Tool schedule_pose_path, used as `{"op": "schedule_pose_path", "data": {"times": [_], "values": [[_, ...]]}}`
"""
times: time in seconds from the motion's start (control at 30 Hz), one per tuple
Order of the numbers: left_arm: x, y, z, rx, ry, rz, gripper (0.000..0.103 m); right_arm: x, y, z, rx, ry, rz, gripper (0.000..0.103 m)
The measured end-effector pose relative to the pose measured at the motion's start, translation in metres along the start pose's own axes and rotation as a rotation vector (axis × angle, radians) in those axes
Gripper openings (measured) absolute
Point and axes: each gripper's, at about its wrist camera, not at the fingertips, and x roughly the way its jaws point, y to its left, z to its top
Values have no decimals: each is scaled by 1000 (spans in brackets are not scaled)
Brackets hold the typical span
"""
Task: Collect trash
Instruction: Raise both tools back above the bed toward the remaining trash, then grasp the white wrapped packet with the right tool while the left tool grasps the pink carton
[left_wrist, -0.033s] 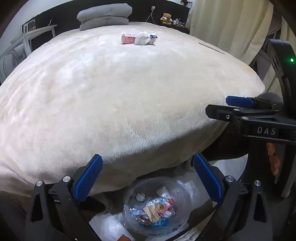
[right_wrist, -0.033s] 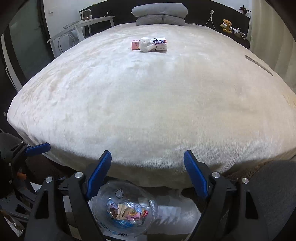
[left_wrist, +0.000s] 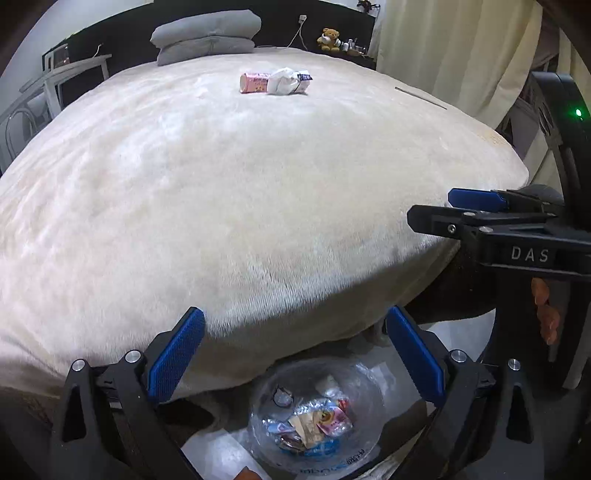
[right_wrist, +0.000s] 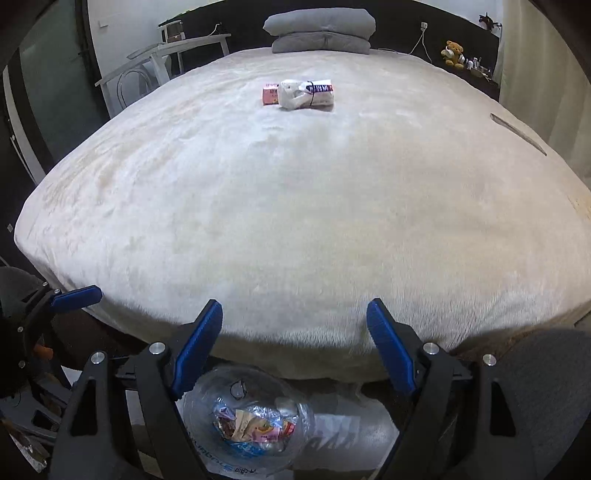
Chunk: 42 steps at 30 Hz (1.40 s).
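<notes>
A pink carton (left_wrist: 254, 82) (right_wrist: 270, 95) and a crumpled white wrapper (left_wrist: 288, 81) (right_wrist: 305, 94) lie side by side far up on the cream bed (left_wrist: 240, 192) (right_wrist: 303, 206). A clear plastic bag (left_wrist: 314, 417) (right_wrist: 247, 417) holding several wrappers sits on the floor at the bed's foot, below both grippers. My left gripper (left_wrist: 293, 354) is open and empty above the bag. My right gripper (right_wrist: 295, 343) is open and empty too; it also shows side-on at the right of the left wrist view (left_wrist: 476, 214).
Grey pillows (left_wrist: 207, 35) (right_wrist: 321, 31) are stacked at the headboard. A teddy bear (left_wrist: 328, 38) (right_wrist: 453, 53) sits on a far shelf. A white chair (right_wrist: 147, 70) stands left of the bed; curtains (left_wrist: 450, 62) hang on the right.
</notes>
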Motion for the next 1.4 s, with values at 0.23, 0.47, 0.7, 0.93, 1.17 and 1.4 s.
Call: {"op": "schedule_pose_path", "data": {"times": [0.23, 0.47, 0.7, 0.93, 1.17, 1.4], "values": [[8, 16, 39, 30, -34, -32, 97, 21, -16, 55, 7, -44, 68, 79], [24, 53, 81, -4, -45, -54, 97, 45, -28, 108, -58, -107, 55, 89], [39, 83, 120, 24, -70, -78, 97, 77, -42, 153, -12, -102, 140, 90], [64, 103, 159, 82, -71, -64, 97, 110, -34, 186, -55, -89, 126, 92], [90, 111, 194, 117, -43, -97, 97, 138, -39, 204, -37, -43, 143, 92], [110, 107, 214, 200, 11, -127, 97, 145, -42, 218, -14, -47, 199, 92]]}}
